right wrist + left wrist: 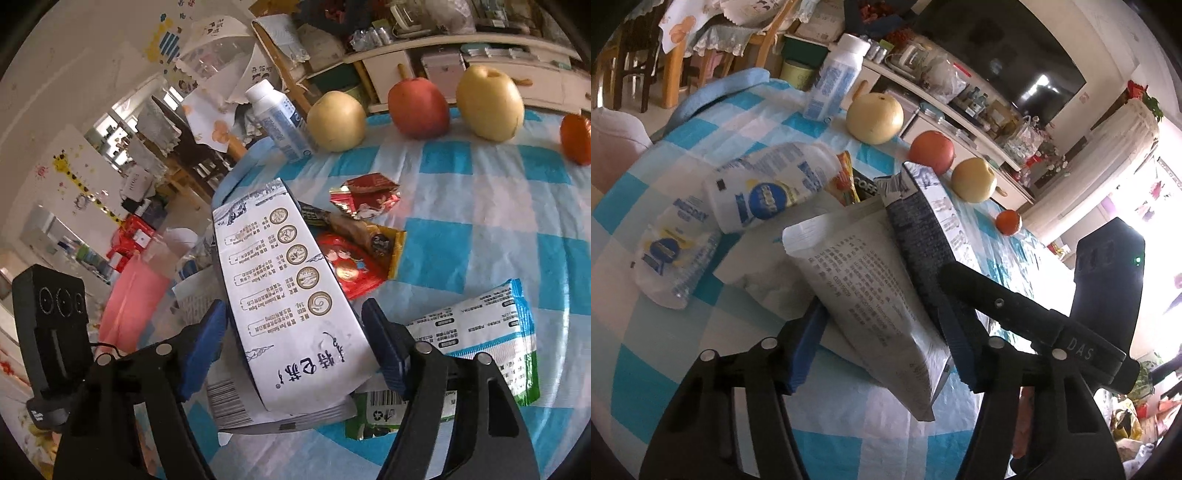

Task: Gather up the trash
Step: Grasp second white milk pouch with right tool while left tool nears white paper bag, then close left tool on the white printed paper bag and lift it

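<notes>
On the left wrist view: left gripper [882, 343] is closed on a white printed pouch [864, 295], blue pads pressing its sides, pouch lifted off the checked tablecloth [665, 332]. A dark milk carton [923, 236] stands touching the pouch. The other gripper's finger reaches in from the right beside the carton. Uncollected on the cloth: two crumpled plastic bottles [768, 184] [672, 254], an orange wrapper [846, 177], an upright bottle [834, 81] at the far edge. Fruit in a row behind, including a pear [874, 117]; judged not trash.

Right wrist view: right gripper [295, 350] holds the milk carton [288, 295] between its pads, tilted above the table edge. Left on the cloth: red foil wrapper [365, 197], red and gold wrappers [354, 258], green-white packet [476, 339].

Progress: judged early to middle; two items in hand, most litter lies uncollected. No bin identified with certainty.
</notes>
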